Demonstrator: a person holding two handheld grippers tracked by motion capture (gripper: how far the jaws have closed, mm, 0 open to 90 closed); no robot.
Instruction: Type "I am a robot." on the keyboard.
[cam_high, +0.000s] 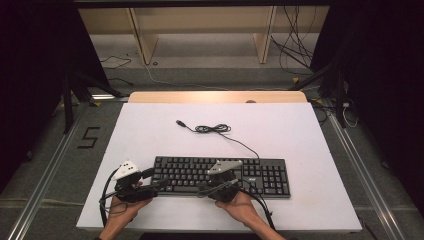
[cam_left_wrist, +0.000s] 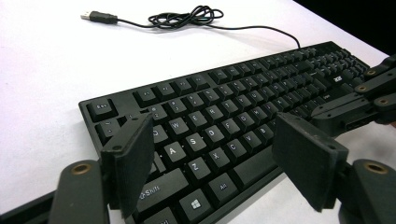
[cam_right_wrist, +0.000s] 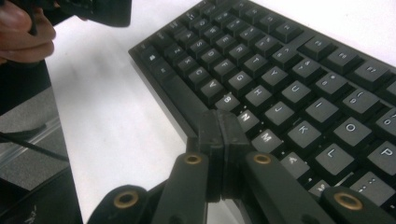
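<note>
Hovering over the flat black plastic keyboard (cam_high: 222, 176), left gripper (cam_left_wrist: 219, 158) spread wide, right gripper (cam_right_wrist: 222, 135) pressed together

The left gripper (cam_left_wrist: 212, 161) is hiding keys at the keyboard (cam_left_wrist: 243, 107)'s near-left corner behind its jaws. The right gripper (cam_right_wrist: 222, 135) is covering the space bar's right end on the keyboard (cam_right_wrist: 280, 84), whose far rows are running off the frame. Key legends on the keyboard (cam_high: 222, 175) are staying too small to read from above.
</note>
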